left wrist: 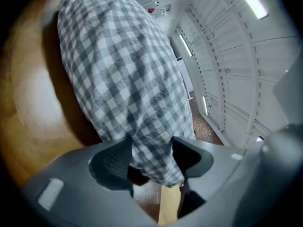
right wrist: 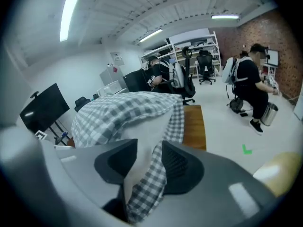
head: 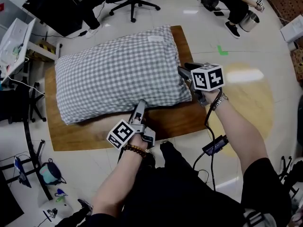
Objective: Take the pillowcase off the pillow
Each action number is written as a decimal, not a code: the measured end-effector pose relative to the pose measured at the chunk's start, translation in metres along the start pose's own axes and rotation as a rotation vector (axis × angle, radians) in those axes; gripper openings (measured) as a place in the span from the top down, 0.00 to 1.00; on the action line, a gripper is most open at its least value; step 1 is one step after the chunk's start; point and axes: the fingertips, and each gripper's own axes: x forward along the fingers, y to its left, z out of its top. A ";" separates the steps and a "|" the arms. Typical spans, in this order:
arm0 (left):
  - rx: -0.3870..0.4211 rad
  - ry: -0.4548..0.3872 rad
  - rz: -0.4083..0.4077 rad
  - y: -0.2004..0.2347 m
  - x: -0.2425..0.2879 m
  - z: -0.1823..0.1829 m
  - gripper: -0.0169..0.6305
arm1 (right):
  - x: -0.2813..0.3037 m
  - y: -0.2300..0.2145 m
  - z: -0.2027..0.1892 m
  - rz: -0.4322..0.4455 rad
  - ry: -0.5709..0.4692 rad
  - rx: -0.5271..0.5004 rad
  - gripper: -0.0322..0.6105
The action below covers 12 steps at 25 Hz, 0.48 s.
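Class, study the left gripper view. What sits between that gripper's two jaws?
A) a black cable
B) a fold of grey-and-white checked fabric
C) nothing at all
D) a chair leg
B: in the left gripper view, a bunched fold of the checked pillowcase fills the gap between the jaws of the left gripper, with the rest of the cloth running on up and away from them.

A grey-and-white checked pillowcase (head: 113, 74) is drawn over the plump pillow (right wrist: 144, 126), which is laid flat on the counter (head: 165, 122) ahead of both claws. Its near long edge is pinched in the left claw (left wrist: 151, 150). Its open end, with white pillow exposed, lies between the parted jaws of the right claw (right wrist: 149, 157).
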 end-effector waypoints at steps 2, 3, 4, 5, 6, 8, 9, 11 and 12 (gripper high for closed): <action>0.004 -0.007 0.007 0.001 0.004 0.000 0.57 | 0.010 0.000 -0.002 0.052 0.011 0.049 0.67; 0.006 -0.010 0.010 0.001 0.005 0.000 0.57 | 0.015 0.000 -0.002 0.080 0.015 0.076 0.65; 0.008 -0.012 0.013 0.001 0.007 0.000 0.57 | 0.019 0.000 -0.002 0.106 0.020 0.105 0.63; 0.011 -0.014 0.016 0.001 0.008 0.000 0.58 | 0.023 -0.001 -0.004 0.129 0.026 0.134 0.62; 0.014 -0.017 0.019 0.001 0.010 0.000 0.59 | 0.027 -0.002 -0.006 0.149 0.033 0.159 0.60; 0.018 -0.025 0.023 0.002 0.010 0.000 0.64 | 0.034 -0.002 -0.009 0.181 0.047 0.192 0.60; 0.019 -0.030 0.023 0.003 0.010 0.001 0.67 | 0.037 -0.001 -0.010 0.195 0.054 0.201 0.61; 0.022 -0.038 0.022 0.004 0.009 0.002 0.74 | 0.040 0.002 -0.011 0.214 0.062 0.206 0.70; 0.024 -0.042 0.022 0.004 0.008 0.002 0.78 | 0.041 0.003 -0.011 0.216 0.062 0.200 0.78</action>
